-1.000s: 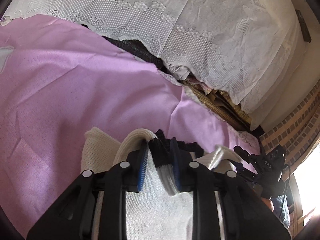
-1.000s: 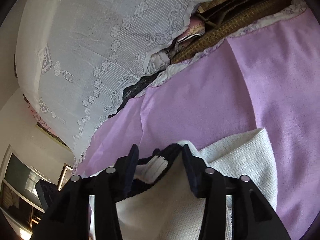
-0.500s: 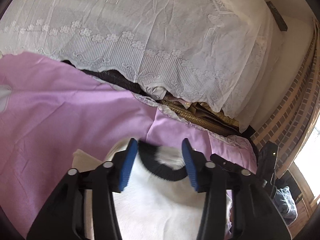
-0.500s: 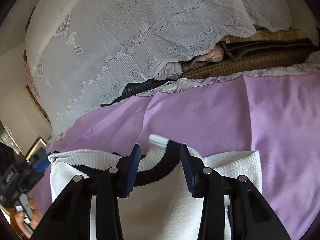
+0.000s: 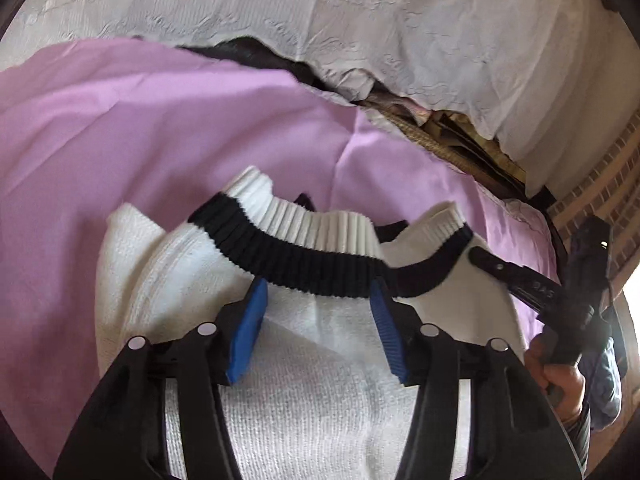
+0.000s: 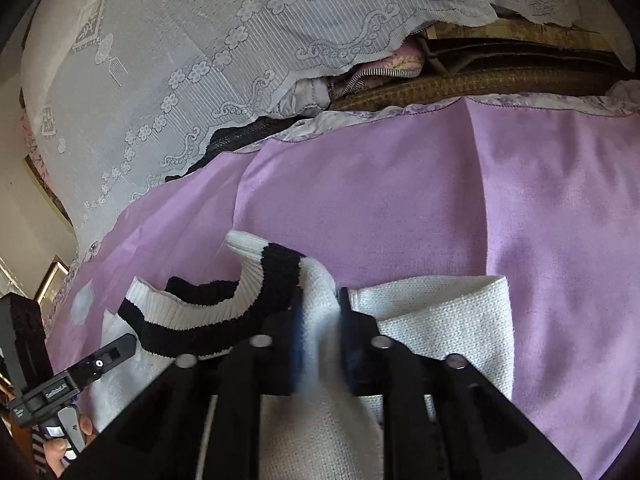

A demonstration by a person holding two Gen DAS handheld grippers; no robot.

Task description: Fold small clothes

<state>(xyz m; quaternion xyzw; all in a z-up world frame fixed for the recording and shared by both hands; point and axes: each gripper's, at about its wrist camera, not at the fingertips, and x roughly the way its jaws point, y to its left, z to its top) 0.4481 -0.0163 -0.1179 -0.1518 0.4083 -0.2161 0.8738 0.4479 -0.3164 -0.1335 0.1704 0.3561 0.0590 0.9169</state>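
Sweater (image 5: 320, 380), a small white knit with a ribbed collar (image 5: 304, 256) banded in black and white, lies on a purple sheet (image 5: 140, 128) spread over the bed. From the left wrist camera, the left gripper (image 5: 318, 320) sits low over the knit just below the collar, its blue pads (image 5: 246, 336) standing apart on either side of the white fabric and its jaws opening, with nothing pinched between them; the black band of the collar arches across just past the tips. Off to the right edge a hand (image 5: 560, 380) grasps the handle of the right gripper (image 5: 486, 258), whose dark fingers reach onto the sweater's far shoulder. Behind the sheet hangs a white lace cloth (image 5: 400, 32) over stacked bedding, and a brick wall (image 5: 600, 184) shows at the right. From the right wrist camera, the right gripper (image 6: 320, 344) has its jaws closing on a bunched ridge of white knit beside the collar (image 6: 224, 312), the pads blurred but pressed against the fabric from both sides. The folded edge of the sweater (image 6: 440, 320) runs out to the right on the purple sheet (image 6: 400, 200). At the lower left the left gripper (image 6: 108, 354) shows as a black bar reaching onto the knit, with a hand (image 6: 60, 452) under it, and the lace cloth (image 6: 200, 60) fills the top.
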